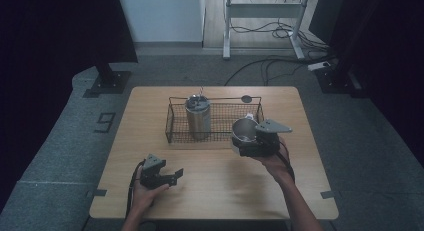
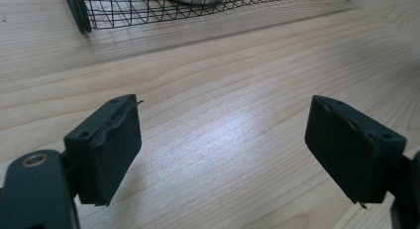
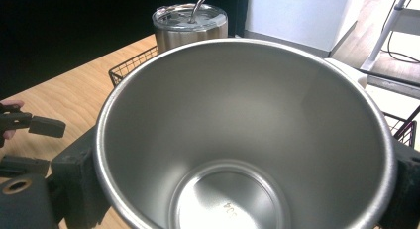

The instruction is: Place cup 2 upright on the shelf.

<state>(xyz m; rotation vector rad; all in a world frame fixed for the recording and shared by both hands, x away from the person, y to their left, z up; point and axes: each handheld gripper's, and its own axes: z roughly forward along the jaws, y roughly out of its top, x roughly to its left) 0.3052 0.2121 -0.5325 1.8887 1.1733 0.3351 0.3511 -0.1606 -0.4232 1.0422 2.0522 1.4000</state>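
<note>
Right gripper view — the right gripper (image 1: 248, 144) clasps a steel cup (image 3: 242, 135) beside the wire basket (image 1: 172, 122); the left gripper (image 1: 170, 177), jaws apart, holds nothing.

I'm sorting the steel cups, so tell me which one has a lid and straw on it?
The tall cup standing in the wire basket. The other cup, held in the right gripper, is open and empty inside.

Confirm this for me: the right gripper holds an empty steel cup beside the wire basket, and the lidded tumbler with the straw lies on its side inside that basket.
Not quite. The lidded tumbler stands upright in the wire basket, straw rising from its lid, as the high view shows. The rest holds: the right gripper holds the empty steel cup beside the basket.
</note>
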